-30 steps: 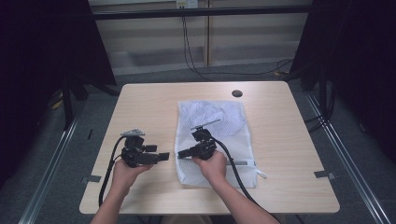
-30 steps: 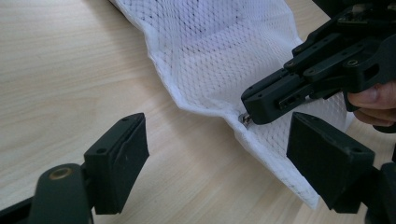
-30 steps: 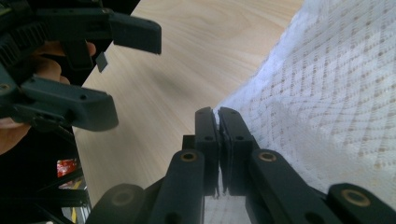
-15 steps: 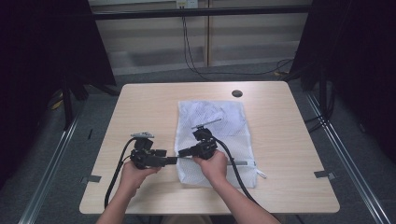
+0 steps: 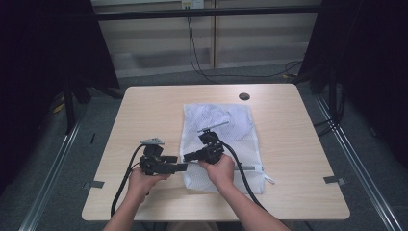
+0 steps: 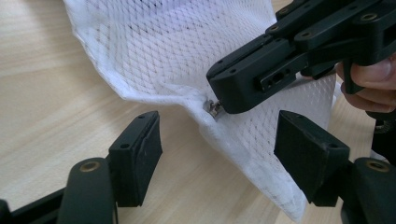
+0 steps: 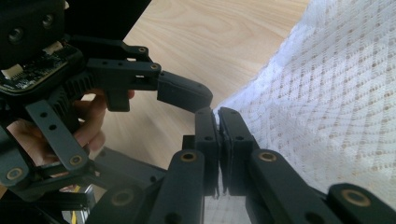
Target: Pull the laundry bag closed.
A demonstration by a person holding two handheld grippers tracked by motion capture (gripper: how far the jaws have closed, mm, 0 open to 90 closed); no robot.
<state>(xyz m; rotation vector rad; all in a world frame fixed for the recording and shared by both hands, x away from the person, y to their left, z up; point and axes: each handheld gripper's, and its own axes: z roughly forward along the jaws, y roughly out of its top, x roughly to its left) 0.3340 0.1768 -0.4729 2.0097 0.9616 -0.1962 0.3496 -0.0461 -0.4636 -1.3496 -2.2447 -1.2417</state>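
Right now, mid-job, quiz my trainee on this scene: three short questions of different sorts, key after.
1. True or false: the right gripper is shut on the edge of the white mesh bag.
2. Which small metal part sits by the right gripper's tip? A) zipper pull B) coin C) screw
3. Fill in: the left gripper's jaws stand ____, one on each side of the bag's lifted corner.

Key
1. True; it pinches the fabric.
2. A, the zipper pull.
3. Open; they have just been closing, pads not yet pressing the mesh.
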